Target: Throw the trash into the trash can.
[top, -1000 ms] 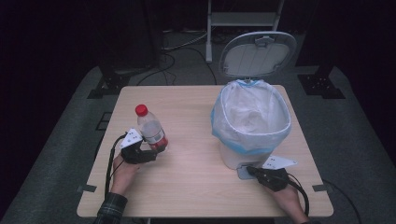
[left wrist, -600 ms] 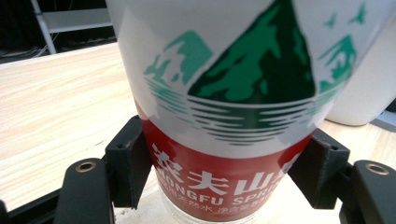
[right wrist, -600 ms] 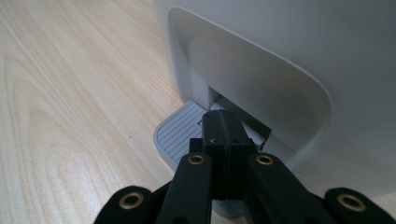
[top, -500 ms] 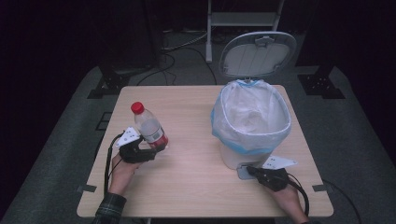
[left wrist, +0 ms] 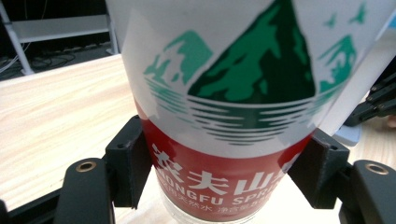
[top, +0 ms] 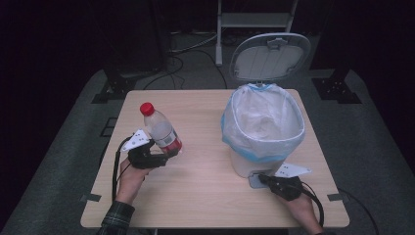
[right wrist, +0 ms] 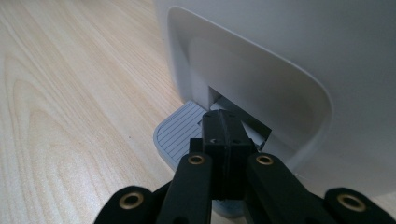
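Observation:
A clear plastic water bottle (top: pixel 160 129) with a red cap and a red, white and green label (left wrist: pixel 233 93) leans up and to the left, held off the wooden table (top: pixel 205 196). My left gripper (top: pixel 169 149) is shut on its lower label band, one black jaw on each side (left wrist: pixel 224 168). At the front right, my right gripper (top: pixel 262 180) is shut with nothing between its jaws, and its tip (right wrist: pixel 227 135) rests on the grey ribbed pedal (right wrist: pixel 180 133) of the white bin (top: pixel 262 122). The bin's lid (top: pixel 270 56) stands open.
A translucent bag with a blue edge lines the bin (right wrist: pixel 280 56), which fills the table's right half. Bare tabletop lies between the two hands. A metal rack and cables sit on the dark floor behind the table.
My left gripper has lifted the bottle a little higher above the table. The right gripper stays on the pedal and the lid stays open.

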### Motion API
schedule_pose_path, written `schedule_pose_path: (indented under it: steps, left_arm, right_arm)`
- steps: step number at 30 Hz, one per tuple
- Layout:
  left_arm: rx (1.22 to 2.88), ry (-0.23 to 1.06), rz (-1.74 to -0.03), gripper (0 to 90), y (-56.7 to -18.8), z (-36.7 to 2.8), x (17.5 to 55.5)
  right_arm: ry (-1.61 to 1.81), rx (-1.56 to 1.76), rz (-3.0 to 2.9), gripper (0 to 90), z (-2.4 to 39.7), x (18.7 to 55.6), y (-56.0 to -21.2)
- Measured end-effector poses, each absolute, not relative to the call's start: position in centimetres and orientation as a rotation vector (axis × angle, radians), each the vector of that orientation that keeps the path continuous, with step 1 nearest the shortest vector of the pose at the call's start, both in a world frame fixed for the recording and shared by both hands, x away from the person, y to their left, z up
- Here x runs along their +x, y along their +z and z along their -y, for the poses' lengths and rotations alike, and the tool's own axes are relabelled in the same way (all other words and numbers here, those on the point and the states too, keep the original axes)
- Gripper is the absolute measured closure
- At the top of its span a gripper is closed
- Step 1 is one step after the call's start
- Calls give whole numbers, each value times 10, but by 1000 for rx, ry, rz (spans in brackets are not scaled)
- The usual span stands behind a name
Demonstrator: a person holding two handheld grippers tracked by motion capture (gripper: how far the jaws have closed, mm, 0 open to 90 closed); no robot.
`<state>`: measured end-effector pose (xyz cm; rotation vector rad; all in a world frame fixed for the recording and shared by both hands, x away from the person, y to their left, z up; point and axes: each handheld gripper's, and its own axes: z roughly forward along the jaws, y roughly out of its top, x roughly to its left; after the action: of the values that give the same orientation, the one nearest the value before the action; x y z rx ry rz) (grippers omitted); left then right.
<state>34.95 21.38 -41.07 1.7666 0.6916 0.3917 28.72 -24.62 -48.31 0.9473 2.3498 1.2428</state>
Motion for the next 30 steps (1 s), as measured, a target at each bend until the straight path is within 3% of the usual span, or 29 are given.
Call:
schedule_pose_path:
  steps: [30]
  left_arm:
    - [1669,355,-621,299,-366,-205,350]
  right_arm:
    - [1245,951,-2347,899,246,287,-483]
